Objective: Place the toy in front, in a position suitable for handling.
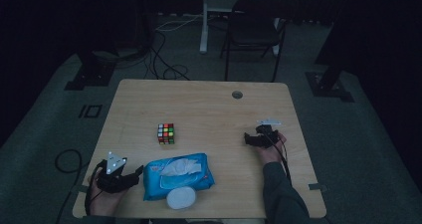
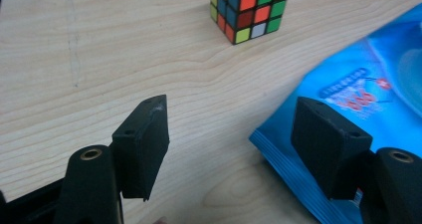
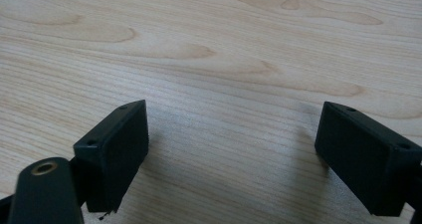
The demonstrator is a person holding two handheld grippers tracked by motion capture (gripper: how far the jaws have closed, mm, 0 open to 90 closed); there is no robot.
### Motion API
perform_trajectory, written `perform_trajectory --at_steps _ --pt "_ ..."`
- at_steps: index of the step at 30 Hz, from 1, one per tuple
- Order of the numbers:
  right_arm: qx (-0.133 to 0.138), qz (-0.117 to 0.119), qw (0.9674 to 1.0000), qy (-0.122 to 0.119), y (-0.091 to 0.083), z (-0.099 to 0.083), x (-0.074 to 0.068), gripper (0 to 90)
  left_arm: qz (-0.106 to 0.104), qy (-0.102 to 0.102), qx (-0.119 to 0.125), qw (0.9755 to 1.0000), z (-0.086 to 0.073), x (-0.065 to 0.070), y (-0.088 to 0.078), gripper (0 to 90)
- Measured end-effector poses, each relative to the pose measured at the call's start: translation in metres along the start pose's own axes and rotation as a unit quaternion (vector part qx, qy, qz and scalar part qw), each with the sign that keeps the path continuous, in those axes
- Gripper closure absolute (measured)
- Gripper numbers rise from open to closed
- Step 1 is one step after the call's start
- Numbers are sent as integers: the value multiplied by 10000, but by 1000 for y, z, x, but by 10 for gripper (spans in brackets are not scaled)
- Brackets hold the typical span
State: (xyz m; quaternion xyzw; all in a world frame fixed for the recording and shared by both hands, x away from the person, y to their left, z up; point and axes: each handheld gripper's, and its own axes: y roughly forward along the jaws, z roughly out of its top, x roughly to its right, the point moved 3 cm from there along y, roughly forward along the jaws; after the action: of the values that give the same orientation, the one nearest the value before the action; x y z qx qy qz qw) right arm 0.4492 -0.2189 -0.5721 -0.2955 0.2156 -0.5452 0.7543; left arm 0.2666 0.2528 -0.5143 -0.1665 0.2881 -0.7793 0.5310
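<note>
Wooden table: wipes pack beside left gripper; both grippers spread, empty.

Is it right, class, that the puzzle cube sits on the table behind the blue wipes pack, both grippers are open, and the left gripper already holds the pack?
Not quite. The left gripper holds nothing: its jaws stand open beside the edge of the wipes pack, as the left gripper view shows. The puzzle cube and the open right gripper are as stated.
</note>
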Motion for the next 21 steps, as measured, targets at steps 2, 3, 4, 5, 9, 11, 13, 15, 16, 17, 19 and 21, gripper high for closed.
perform_trajectory --at_steps 2,3,4,5,9,11,13,15,16,17,19,21 --pt "0 0 10000 1 0 0 0 134 -35 140 -57 9999 -1 6 -7 323" --pt "0 0 10000 0 0 0 0 134 -48 154 -67 9998 -1 8 -9 322" --pt "0 0 10000 0 0 0 0 134 -48 154 -67 9998 -1 8 -9 322" --pt "1 1 10000 2 0 0 0 134 -110 159 -60 9998 -2 12 -13 322" --pt "0 0 10000 1 0 0 0 134 -248 284 -118 9992 -5 22 -16 324" --pt "0 0 10000 1 0 0 0 134 -332 394 -166 9985 -6 28 -18 336" --pt "1 2 10000 -1 0 0 0 134 -434 493 -218 9976 -9 34 -20 355" --pt "2 2 10000 -2 0 0 0 134 -521 546 -254 9968 -12 40 -22 422" --pt "2 1 10000 -2 0 0 0 134 -569 570 -284 9963 -13 42 -23 461" --pt "2 3 10000 -1 0 0 0 135 -569 570 -284 9963 -13 42 -23 491" --pt "4 3 10000 -4 0 0 0 136 -674 564 -374 9954 -20 48 -27 533" --pt "4 2 10000 -4 0 0 0 136 -680 535 -421 9954 -22 49 -28 532"
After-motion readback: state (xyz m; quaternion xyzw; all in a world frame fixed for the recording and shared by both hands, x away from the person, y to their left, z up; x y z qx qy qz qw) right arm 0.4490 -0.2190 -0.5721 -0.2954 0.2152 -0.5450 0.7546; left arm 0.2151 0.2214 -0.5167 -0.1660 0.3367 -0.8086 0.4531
